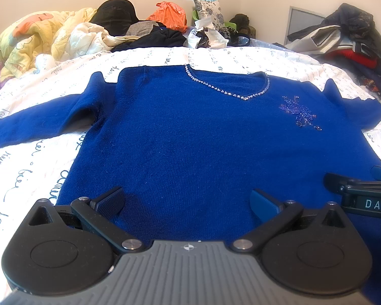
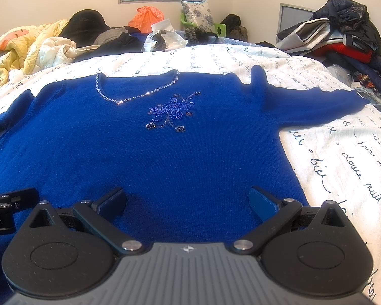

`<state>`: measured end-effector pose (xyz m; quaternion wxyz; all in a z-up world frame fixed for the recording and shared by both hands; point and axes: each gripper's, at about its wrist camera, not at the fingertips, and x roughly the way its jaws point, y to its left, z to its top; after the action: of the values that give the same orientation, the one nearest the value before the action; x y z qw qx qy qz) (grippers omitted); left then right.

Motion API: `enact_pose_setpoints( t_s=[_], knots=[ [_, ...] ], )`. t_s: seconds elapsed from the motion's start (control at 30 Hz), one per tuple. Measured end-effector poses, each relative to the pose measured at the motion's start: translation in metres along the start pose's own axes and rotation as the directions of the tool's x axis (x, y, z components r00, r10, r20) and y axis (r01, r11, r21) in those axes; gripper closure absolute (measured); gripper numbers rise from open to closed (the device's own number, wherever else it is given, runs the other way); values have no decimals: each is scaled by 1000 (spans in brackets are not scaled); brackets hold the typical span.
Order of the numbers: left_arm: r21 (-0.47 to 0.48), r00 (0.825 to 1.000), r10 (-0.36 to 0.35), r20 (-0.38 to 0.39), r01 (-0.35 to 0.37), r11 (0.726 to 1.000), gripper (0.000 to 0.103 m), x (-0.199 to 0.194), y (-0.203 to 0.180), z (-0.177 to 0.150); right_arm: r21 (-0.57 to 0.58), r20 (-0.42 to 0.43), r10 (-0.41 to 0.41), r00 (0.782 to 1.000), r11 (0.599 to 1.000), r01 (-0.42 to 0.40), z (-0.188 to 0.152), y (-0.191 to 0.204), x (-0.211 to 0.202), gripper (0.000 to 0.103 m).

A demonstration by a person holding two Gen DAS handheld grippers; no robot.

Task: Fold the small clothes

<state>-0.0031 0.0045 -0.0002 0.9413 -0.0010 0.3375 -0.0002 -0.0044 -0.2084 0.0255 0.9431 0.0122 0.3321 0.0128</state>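
Observation:
A royal-blue knit sweater (image 1: 190, 137) lies flat, front up, on the bed, sleeves spread to both sides; it also shows in the right wrist view (image 2: 149, 152). It has a rhinestone neckline (image 1: 228, 90) and a beaded flower (image 2: 170, 111). My left gripper (image 1: 186, 203) is open and empty over the sweater's lower hem, left half. My right gripper (image 2: 188, 203) is open and empty over the hem's right half. Each gripper shows at the edge of the other's view: the right (image 1: 363, 195) and the left (image 2: 10, 203).
The white bedsheet (image 2: 343, 157) with blue script lies under the sweater. A yellow quilt (image 1: 33, 38) and dark clothes (image 1: 149, 33) pile up at the far left. An orange bag (image 1: 170, 15) sits behind. A heap of jackets (image 2: 343, 33) is at the far right.

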Motion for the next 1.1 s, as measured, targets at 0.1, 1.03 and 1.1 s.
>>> enact_pose_setpoints(
  t_s=[0.1, 1.03, 1.1],
  knots=[
    [0, 1000, 0, 0, 0, 1000, 0, 0, 0, 0, 1, -1, 0, 1000, 1000, 0, -1, -2, -2, 0],
    [0, 1000, 15, -4, -15, 1000, 0, 2, 0, 2, 809, 128, 12, 992, 577, -112, 117, -446, 141, 29],
    [-2, 1000, 18, -4, -18, 1000, 0, 3, -1, 3, 823, 145, 8, 989, 554, -125, 119, -455, 147, 38]
  ],
)
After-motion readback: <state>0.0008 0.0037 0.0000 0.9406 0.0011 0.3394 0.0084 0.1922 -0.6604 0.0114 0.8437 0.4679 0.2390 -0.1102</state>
